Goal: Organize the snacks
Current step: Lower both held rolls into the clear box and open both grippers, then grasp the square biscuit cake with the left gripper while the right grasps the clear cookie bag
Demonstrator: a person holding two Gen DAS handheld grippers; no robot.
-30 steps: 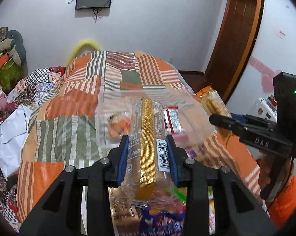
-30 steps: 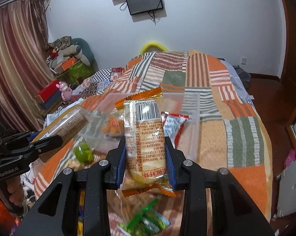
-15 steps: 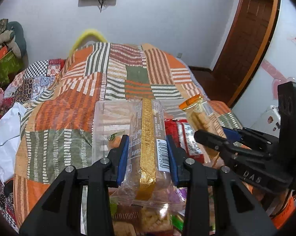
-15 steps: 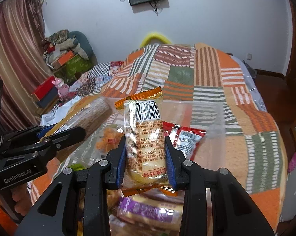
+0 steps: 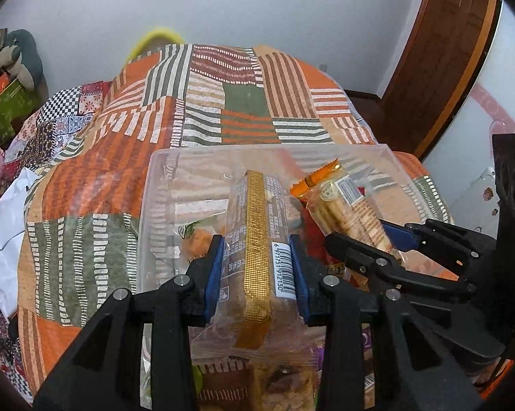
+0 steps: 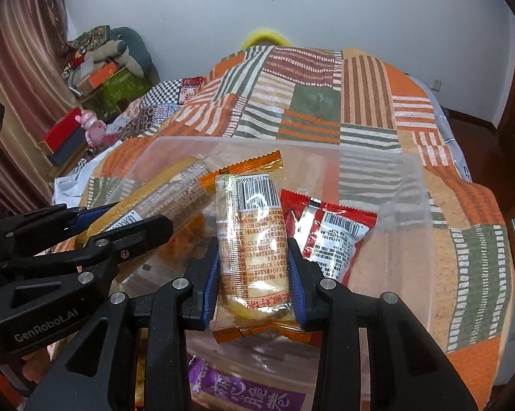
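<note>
I have brought both packets down over the clear plastic bin [image 6: 411, 185] since a second ago, my left gripper [image 5: 257, 274] clamping the gold-striped biscuit packet [image 5: 254, 233] and my right gripper [image 6: 254, 274] the orange-ended rice cracker packet [image 6: 254, 236], so I judge both ready to drop in.

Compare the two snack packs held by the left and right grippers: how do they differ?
The left gripper holds a clear pack with a gold strip; the right gripper holds an orange-edged pack. Gold-strip pack looks brown inside, orange-edged pack pale yellow. Both are clamped over the clear bin.
</note>
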